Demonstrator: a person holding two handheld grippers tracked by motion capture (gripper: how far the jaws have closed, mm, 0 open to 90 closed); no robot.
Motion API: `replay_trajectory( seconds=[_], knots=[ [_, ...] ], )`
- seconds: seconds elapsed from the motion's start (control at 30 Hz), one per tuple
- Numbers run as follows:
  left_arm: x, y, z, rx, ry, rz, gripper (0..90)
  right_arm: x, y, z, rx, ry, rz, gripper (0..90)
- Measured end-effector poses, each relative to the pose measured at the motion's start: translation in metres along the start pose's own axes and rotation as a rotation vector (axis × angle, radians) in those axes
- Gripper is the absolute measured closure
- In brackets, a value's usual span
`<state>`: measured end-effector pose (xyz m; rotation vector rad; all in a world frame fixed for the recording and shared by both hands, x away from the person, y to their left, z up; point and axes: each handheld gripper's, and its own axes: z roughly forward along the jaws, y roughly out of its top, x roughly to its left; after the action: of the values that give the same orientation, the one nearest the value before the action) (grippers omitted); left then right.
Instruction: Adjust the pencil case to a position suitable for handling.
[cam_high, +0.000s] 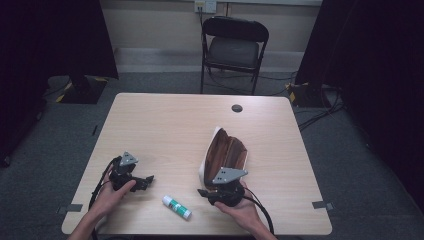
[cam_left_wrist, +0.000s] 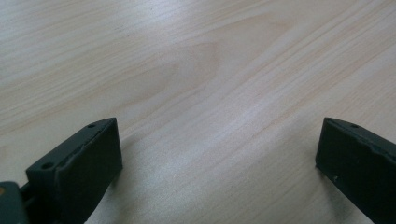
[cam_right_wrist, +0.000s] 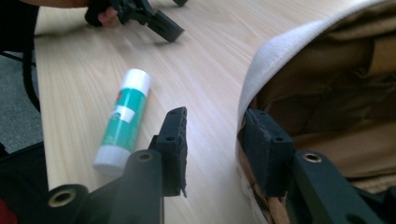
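While the left claw (cam_left_wrist: 219, 154) rests wide open on the surface (cam_high: 165, 125), the right claw (cam_right_wrist: 215, 144) stands parted astride the pouch's (cam_high: 225, 152) white rim, glue stick (cam_right_wrist: 123, 119) beside.

High view overhead, facing forward-down on table (cam_high: 165, 120); gripper views close, low, sharing tabletop.

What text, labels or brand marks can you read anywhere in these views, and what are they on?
No text can be read.
Glue stick: its green and white label carries print, too blurred to read here and too small in the high view.
Pouch: brown lining, white rim, no lettering visible.
Table: plain wood grain, no marks.
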<state>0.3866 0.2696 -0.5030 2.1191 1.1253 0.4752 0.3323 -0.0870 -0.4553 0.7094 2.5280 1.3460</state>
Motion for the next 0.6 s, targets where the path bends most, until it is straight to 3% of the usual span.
replay_trajectory(
  seconds=[0.07,0.23,0.4,0.47,0.6],
  knots=[
    [0.000,0.000,0.000,-0.003,-0.001,-0.004,0.0,0.001,0.001,0.001,-0.001,0.024,-0.004,60.4],
    [-0.001,0.000,0.000,-0.003,0.000,-0.004,0.0,-0.007,0.001,-0.012,-0.029,0.011,0.009,58.8],
    [-0.001,0.000,0.000,-0.004,-0.002,-0.005,0.0,-0.025,-0.004,-0.037,-0.062,-0.045,0.046,61.5],
    [-0.001,0.000,0.000,-0.004,-0.001,-0.004,0.0,-0.035,-0.011,-0.044,-0.049,-0.084,0.049,61.7],
    [-0.001,0.000,0.000,-0.004,-0.002,-0.005,0.0,-0.053,-0.028,-0.050,-0.008,-0.114,0.074,62.0]
  ],
)
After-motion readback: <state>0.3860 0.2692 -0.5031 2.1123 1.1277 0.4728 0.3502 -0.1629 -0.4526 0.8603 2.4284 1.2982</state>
